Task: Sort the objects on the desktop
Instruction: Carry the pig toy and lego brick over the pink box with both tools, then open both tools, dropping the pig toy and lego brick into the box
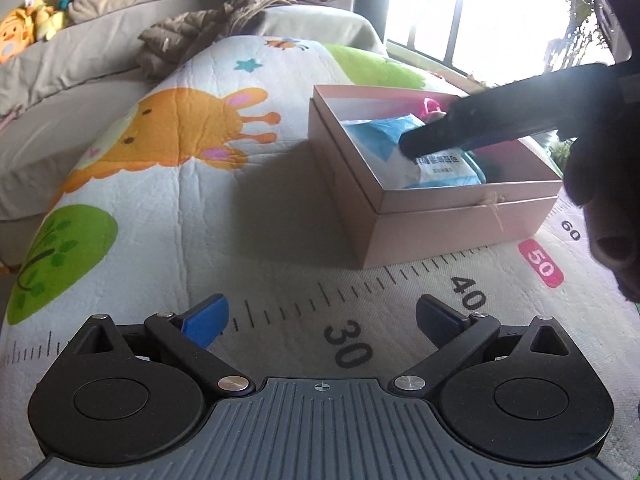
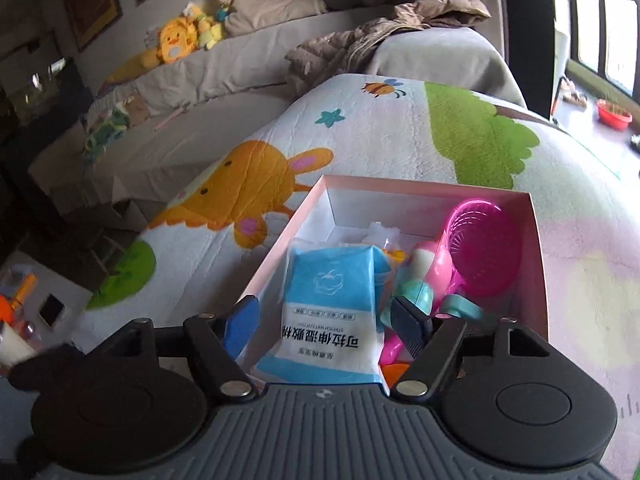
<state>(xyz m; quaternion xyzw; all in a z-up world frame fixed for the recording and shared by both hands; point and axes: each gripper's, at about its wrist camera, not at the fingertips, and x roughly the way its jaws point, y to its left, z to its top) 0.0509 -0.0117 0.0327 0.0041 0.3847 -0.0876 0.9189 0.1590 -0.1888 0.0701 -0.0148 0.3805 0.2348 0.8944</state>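
- Left wrist view looks forward and down over the left gripper (image 1: 322, 322), low above the mat's (image 1: 168, 208) ruler-marked edge, with the pink box (image 1: 452, 220) ahead to the right
- Right wrist view sits close over the same box (image 2: 538, 256), peering inside
- Both share box, mat and the sofa (image 2: 248, 72) beyond

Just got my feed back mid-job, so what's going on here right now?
A person is sorting things into a pink box on a cartoon mat. The right gripper is over the box, open, with a blue-and-white wipes pack lying between its fingers but not pinched. A pink strainer and other toys are already in the box. The left gripper is open and empty over the mat, short of the box.
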